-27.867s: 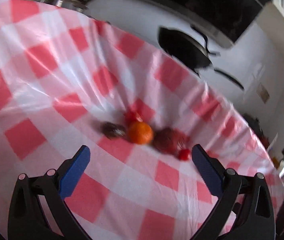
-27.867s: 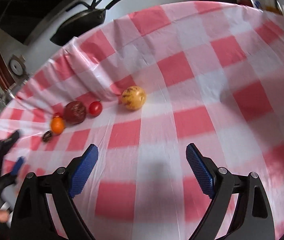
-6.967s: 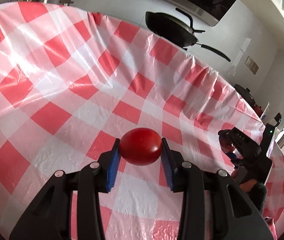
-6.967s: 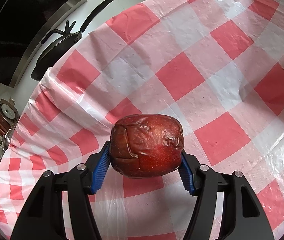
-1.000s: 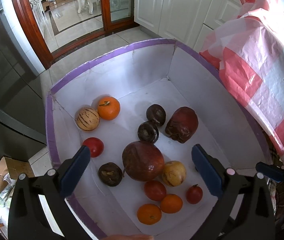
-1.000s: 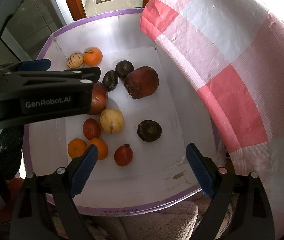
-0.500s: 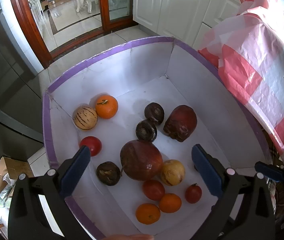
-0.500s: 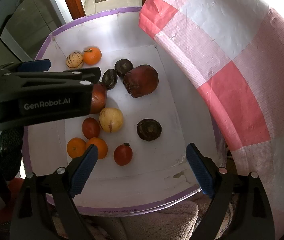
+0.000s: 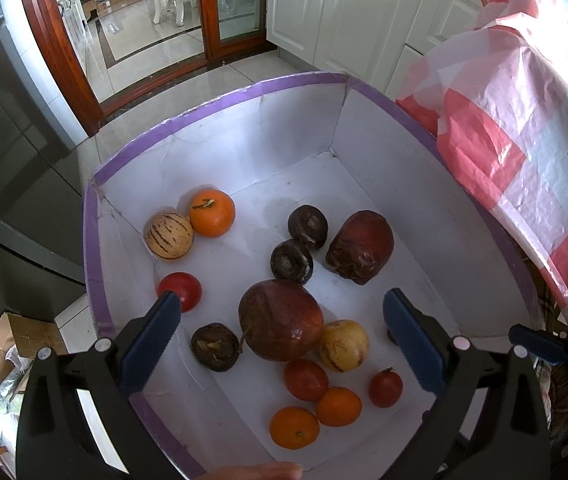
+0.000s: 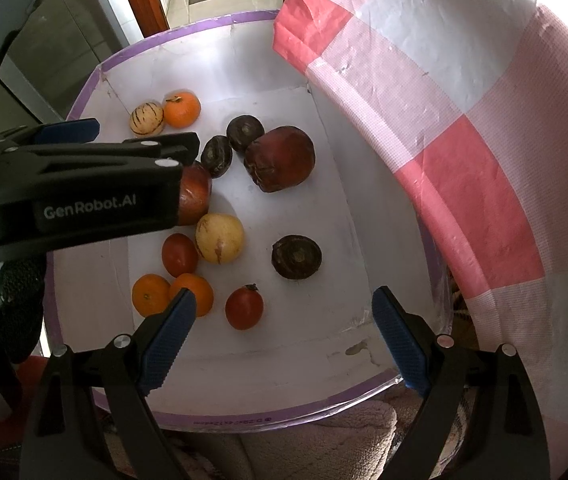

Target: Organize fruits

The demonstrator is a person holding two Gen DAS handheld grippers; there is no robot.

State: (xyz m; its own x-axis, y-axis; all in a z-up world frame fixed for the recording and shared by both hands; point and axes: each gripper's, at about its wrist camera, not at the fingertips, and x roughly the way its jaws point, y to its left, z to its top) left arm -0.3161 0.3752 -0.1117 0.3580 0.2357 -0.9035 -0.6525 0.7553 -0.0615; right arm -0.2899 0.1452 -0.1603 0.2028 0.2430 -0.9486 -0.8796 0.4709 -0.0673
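1. Both grippers are seen hanging over a white box [image 9: 220,148] w/ purple-taped rim, pointed steeply down into it.
2. Left gripper [image 9: 282,336]: blue pads spread wide, nothing clamped betw. them; only fruit on the box floor is seen through the gap.
3. Right gripper [image 10: 284,336]: jaws likewise wide apart, released, nothing gripped.
4. In the right wrist view the left gripper's black body is seen crossing from the left edge, over part of the fruit.
5. Fruit is all found inside the box, on its white floor. Far-left corner: a striped pale melon [image 9: 170,236] touching an orange [image 9: 212,213].
6. By the left wall: a red tomato [image 9: 182,290], partly hidden behind the left pad.
7. Centre: a big dark-red round fruit [image 9: 280,320], w/ a yellowish fruit [image 9: 343,345] pressed against its right side and a dark brown fruit [image 9: 215,346] just left of it.
8. Further back: two more dark brown fruits [image 9: 291,261] side by side, next to a wrinkled dark-red fruit [image 9: 360,246].
9. Near end: another tomato [image 9: 305,379], two small oranges [image 9: 337,406] touching each other, and a stemmed small tomato [image 9: 385,387] a bit apart on the right.
10. One more dark brown fruit [image 10: 296,257] is seen alone toward the right wall in the right wrist view.
11. A pink-and-white checked cloth [image 10: 443,128] is draped down over the box's right side.
12. Tiled floor, white cabinets [image 9: 347,12] and a wood-framed glass door are seen beyond.
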